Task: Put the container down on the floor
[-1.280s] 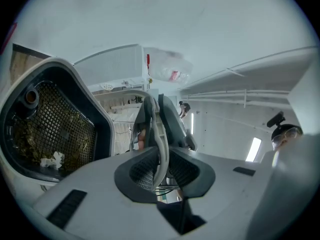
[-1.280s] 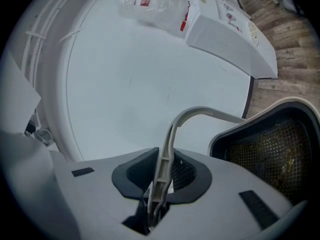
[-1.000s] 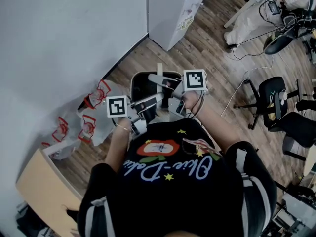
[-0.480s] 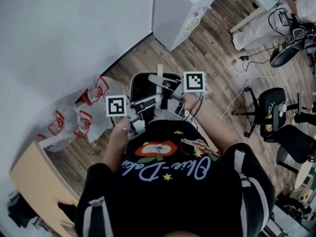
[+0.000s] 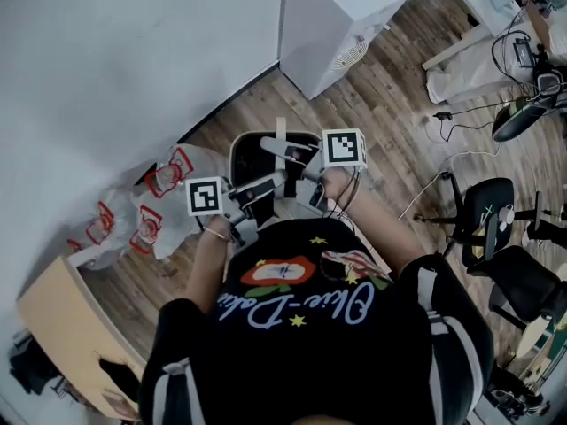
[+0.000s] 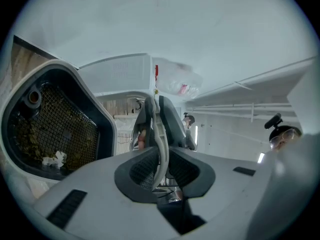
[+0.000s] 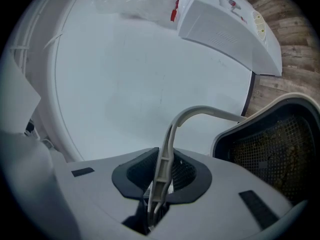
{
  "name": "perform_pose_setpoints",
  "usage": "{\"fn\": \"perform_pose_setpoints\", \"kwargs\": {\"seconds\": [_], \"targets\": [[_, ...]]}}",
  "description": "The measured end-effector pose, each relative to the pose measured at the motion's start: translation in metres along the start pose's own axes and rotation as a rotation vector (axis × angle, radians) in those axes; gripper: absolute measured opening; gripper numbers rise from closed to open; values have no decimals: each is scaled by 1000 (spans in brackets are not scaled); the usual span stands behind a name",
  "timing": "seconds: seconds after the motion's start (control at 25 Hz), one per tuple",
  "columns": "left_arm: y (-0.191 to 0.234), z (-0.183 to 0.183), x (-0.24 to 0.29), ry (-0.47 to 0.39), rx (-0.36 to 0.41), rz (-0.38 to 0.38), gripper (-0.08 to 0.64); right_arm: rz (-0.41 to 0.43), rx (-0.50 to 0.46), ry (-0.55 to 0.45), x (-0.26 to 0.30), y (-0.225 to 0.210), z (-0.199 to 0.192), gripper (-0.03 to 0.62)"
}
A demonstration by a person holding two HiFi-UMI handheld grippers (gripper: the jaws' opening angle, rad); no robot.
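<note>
Left gripper (image 6: 159, 154) and right gripper (image 7: 161, 176) each pinch the thin handle (image 7: 200, 113) of the container (image 6: 80, 91), which hangs just below their jaws, apparently clear of the floor (image 5: 390, 87). The step looks like lowering — next, both must sink evenly.

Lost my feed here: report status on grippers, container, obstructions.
Left gripper, right gripper both shut on handle. Container held near wall, set-down not confirmed. Plastic bags on floor close beside it.

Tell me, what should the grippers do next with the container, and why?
Probably lower the container straight down to the floor. The left gripper and right gripper both clamp its handle, and it seems to hang above the boards.
</note>
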State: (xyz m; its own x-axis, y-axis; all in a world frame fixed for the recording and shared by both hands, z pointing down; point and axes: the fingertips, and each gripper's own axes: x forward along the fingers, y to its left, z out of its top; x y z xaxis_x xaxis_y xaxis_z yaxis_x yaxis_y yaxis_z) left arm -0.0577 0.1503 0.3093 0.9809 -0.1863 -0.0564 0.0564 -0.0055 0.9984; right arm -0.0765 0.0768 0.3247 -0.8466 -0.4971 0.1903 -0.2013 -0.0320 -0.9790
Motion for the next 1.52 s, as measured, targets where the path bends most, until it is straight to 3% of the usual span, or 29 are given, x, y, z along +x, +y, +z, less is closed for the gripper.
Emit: {"fn": "perform_pose_setpoints", "kwargs": {"seconds": [0.16, 0.76, 1.0, 1.52], "targets": [[0, 38, 27, -32, -30, 22, 57, -13, 13, 27, 5, -2, 45, 51], [24, 91, 102, -124, -48, 64, 57, -10, -4, 138, -10, -34, 127, 49], [34, 102, 118, -155, -49, 90, 57, 28, 6, 181, -10, -38, 144, 49], [55, 131, 130, -173, -120, 82, 57, -2, 23, 186, 3, -63, 171, 49]]}}
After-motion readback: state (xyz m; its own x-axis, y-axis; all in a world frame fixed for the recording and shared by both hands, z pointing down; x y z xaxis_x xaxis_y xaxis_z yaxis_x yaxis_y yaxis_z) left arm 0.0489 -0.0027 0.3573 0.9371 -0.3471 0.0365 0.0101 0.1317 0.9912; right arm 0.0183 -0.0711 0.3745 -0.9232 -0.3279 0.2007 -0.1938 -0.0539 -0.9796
